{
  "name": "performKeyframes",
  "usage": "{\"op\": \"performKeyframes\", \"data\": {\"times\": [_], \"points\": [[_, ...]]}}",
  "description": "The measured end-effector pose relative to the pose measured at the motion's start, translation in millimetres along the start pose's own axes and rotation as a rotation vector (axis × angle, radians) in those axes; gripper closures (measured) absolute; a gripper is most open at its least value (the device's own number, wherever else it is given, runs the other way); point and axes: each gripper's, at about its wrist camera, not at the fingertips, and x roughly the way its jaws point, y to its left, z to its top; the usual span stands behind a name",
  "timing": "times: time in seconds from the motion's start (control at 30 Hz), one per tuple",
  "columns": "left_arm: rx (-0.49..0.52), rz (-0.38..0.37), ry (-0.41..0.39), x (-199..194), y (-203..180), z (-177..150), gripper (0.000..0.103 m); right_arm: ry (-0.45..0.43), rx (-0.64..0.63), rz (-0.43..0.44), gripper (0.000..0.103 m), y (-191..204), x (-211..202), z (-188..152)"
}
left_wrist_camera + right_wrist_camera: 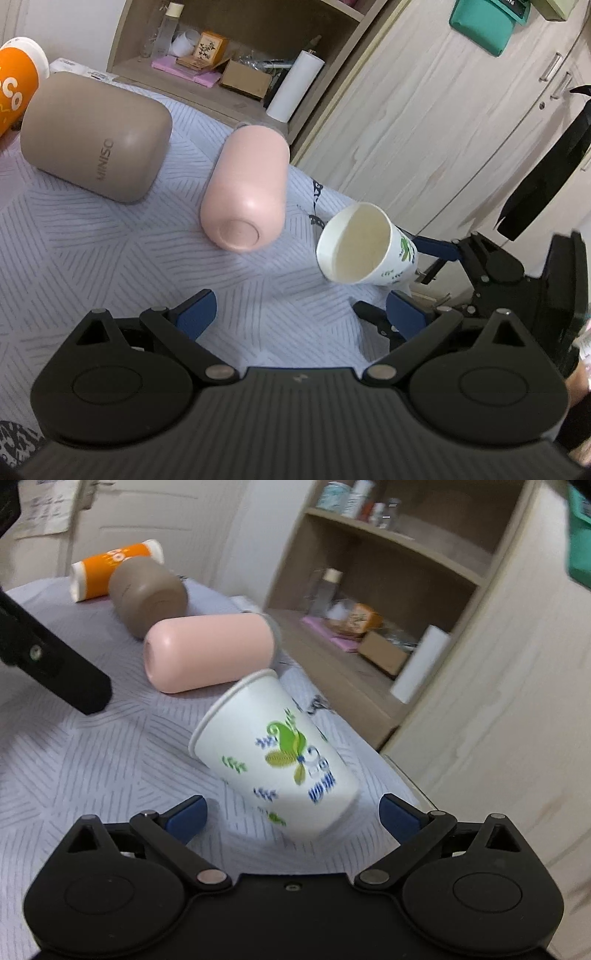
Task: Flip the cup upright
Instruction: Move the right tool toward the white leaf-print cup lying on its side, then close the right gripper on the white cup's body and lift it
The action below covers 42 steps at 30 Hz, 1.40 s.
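Right gripper (291, 812) behind tilted cup (273, 753)

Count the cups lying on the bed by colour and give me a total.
White paper cup: 1
Pink cup: 1
Brown cup: 1
Orange cup: 1
Total: 4

Brown case (96, 138) reads "MINISO" (orange tube's lettering partial).
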Motion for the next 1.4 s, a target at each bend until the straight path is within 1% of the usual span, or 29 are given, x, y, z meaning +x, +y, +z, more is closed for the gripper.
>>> {"op": "performKeyframes", "data": {"times": [0.07, 0.23, 0.27, 0.33, 0.37, 0.4, 0.43, 0.5, 0.6, 0.67, 0.83, 0.9, 0.97, 1.03, 1.1, 1.27, 1.33, 1.4], "points": [[0.007, -0.004, 0.003, 0.9, 0.2, 0.6, 0.003, 0.003, -0.020, 0.011, 0.001, -2.6, 6.2, 6.1], [0.022, 0.003, -0.016, -1.7, 5.0, 1.7, 0.003, -0.015, 0.034, 0.048, 0.003, -4.6, 12.1, 11.3], [0.031, 0.005, -0.018, -1.6, 4.8, 0.4, 0.003, -0.003, 0.049, 0.050, 0.003, -3.5, 11.5, 11.5], [0.048, 0.008, -0.025, -2.7, 3.3, -4.6, 0.003, 0.002, 0.082, 0.038, 0.008, -1.8, 8.7, 11.3], [0.050, 0.005, -0.027, -3.6, 3.6, -6.7, 0.003, -0.003, 0.095, 0.037, 0.012, -1.2, 6.5, 10.8], [0.051, 0.002, -0.027, -4.8, 3.1, -8.8, 0.003, 0.003, 0.107, 0.029, 0.019, 0.2, 4.8, 10.8], [0.048, -0.003, -0.029, -5.6, 3.1, -10.9, 0.003, 0.013, 0.119, 0.019, 0.022, 0.0, 3.9, 10.3], [0.044, -0.016, -0.028, -7.2, 3.6, -13.9, 0.003, 0.030, 0.165, 0.017, 0.026, -1.7, 0.6, 9.1], [0.038, -0.027, -0.025, -9.8, 6.0, -16.7, 0.003, 0.007, 0.238, 0.040, 0.030, 2.1, -10.7, 7.2], [0.028, -0.035, -0.032, -12.7, 8.7, -17.4, 0.003, -0.012, 0.245, 0.030, 0.031, 11.8, -18.0, 6.7], [0.006, -0.047, -0.029, -20.7, 17.2, -20.6, 0.003, -0.042, 0.259, -0.025, 0.032, 47.6, -30.8, 8.1], [-0.017, -0.057, -0.018, -25.3, 24.7, -23.7, 0.003, -0.034, 0.276, -0.062, 0.033, 61.7, -33.2, 10.3], [-0.044, -0.082, -0.007, -30.1, 33.4, -26.8, 0.003, -0.008, 0.331, -0.100, 0.034, 74.2, -36.1, 14.1], [-0.070, -0.109, -0.007, -35.8, 42.7, -28.8, 0.003, 0.009, 0.406, -0.109, 0.034, 84.4, -39.0, 18.5], [-0.088, -0.129, -0.008, -42.1, 51.6, -30.2, 0.003, -0.003, 0.454, -0.107, 0.034, 96.2, -43.5, 22.8], [-0.101, -0.162, -0.024, -58.2, 71.5, -33.0, 0.003, -0.014, 0.509, -0.113, 0.035, 128.0, -45.7, 37.7], [-0.120, -0.171, -0.021, -61.5, 79.9, -33.1, 0.003, -0.023, 0.534, -0.119, 0.035, 138.0, -45.2, 43.4], [-0.138, -0.181, -0.016, -64.0, 87.9, -33.2, 0.004, -0.014, 0.563, -0.136, 0.035, 145.5, -42.8, 48.3]]}}
